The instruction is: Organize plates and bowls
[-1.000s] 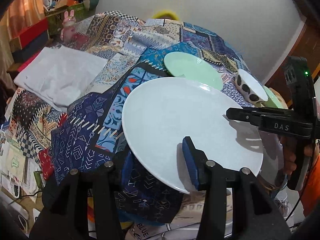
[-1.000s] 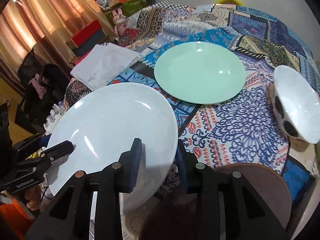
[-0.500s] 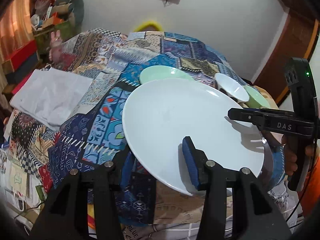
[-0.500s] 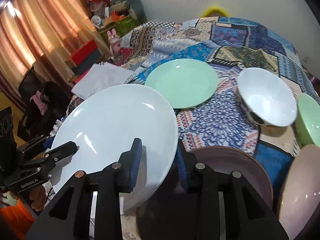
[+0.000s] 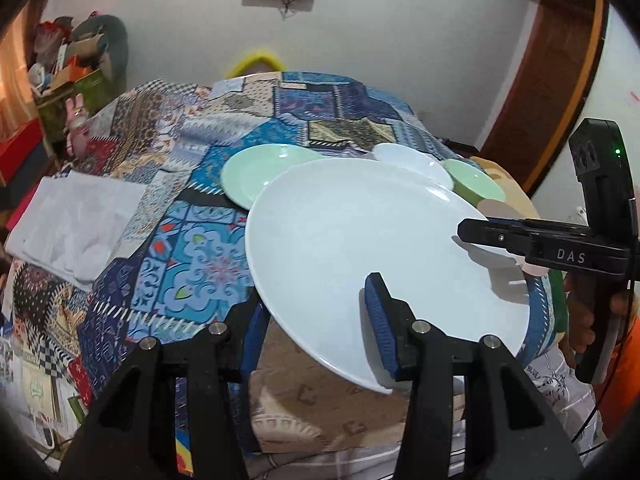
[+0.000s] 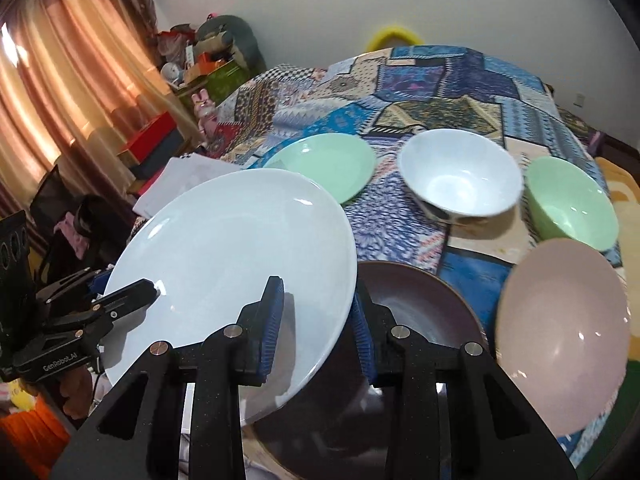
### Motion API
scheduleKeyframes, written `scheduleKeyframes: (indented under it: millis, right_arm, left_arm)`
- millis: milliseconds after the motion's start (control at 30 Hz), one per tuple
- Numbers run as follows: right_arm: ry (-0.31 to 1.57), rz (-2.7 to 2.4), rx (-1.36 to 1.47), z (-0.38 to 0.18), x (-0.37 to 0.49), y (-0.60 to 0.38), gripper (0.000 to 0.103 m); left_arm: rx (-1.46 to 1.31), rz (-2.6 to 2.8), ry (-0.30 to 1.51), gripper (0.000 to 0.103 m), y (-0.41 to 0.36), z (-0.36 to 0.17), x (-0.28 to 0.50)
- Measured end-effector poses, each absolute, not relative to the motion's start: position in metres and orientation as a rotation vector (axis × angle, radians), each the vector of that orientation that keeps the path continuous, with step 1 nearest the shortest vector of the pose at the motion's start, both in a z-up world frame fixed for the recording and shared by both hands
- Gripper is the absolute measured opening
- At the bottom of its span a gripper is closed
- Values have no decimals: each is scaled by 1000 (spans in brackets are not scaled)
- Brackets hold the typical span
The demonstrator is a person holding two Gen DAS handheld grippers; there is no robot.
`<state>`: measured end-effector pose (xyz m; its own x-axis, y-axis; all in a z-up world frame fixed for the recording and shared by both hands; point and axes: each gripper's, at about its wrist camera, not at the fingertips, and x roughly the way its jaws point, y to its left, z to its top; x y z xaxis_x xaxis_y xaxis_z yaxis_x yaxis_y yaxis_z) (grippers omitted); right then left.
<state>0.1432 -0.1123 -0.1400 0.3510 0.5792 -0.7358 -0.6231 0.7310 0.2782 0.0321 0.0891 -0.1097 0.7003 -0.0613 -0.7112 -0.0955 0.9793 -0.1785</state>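
A large white plate (image 5: pixel 360 240) (image 6: pixel 232 248) is held in the air above the near edge of the patchwork-covered table (image 5: pixel 192 248). My left gripper (image 5: pixel 316 320) is shut on its near rim, one finger on top and one beneath. My right gripper (image 6: pixel 316 324) is shut on the opposite rim. Each gripper shows in the other's view: the right gripper (image 5: pixel 492 236) and the left gripper (image 6: pixel 132 296). In the right wrist view the plate's edge hangs over a brown plate (image 6: pixel 420 304).
On the table lie a green plate (image 6: pixel 320 164) (image 5: pixel 260 172), a white bowl (image 6: pixel 460 176), a green bowl (image 6: pixel 572 200) and a pink dish (image 6: pixel 560 332) at near right. A folded white cloth (image 5: pixel 76 220) lies at left. Boxes and clutter stand by the curtain (image 6: pixel 60 100).
Both grippers have risen and drawn back with the white plate still between them. The bowls and the pink dish have come into the right wrist view.
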Motion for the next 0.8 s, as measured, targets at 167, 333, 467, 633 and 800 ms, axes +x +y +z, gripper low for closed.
scheduleKeyframes:
  millis: [167, 333, 467, 633, 800]
  right_arm:
    - [931, 746, -16, -144, 143, -135, 31]
    - [952, 725, 20, -153, 141, -152, 31]
    - [976, 715, 54, -163, 139, -163, 31]
    - [1010, 702, 96, -179, 139, -173, 31]
    - [1028, 691, 122, -187, 136, -178, 31]
  left_arm:
    - [-188, -22, 811, 47, 71, -111, 40]
    - [-174, -47, 839, 46, 58, -119, 48]
    - [-172, -62, 872, 46, 51, -129, 54]
    - [-163, -68, 904, 46, 45, -141, 59]
    - [-166, -78, 937, 46, 42, -154, 65]
